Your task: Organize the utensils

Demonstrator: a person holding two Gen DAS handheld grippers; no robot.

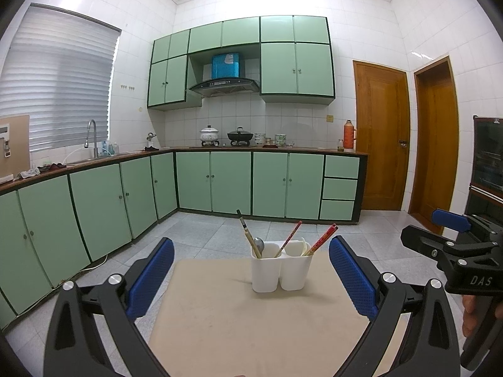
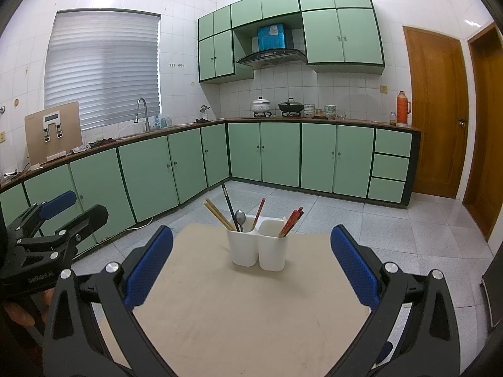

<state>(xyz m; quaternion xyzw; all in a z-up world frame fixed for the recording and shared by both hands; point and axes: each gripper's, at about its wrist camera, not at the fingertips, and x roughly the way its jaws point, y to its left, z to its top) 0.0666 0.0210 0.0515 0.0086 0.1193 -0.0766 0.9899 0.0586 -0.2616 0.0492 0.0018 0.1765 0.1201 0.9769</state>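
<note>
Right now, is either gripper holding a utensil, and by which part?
Nothing is held. The left gripper and right gripper are both open, short of the white utensil holder.

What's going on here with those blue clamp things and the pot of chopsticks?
A person is holding a two-finger gripper in each hand, sorting utensils. The left gripper and the right gripper are both open and empty, held back from a white two-part holder on a beige table. Chopsticks and a spoon already stand in it. Nothing is being touched.
</note>
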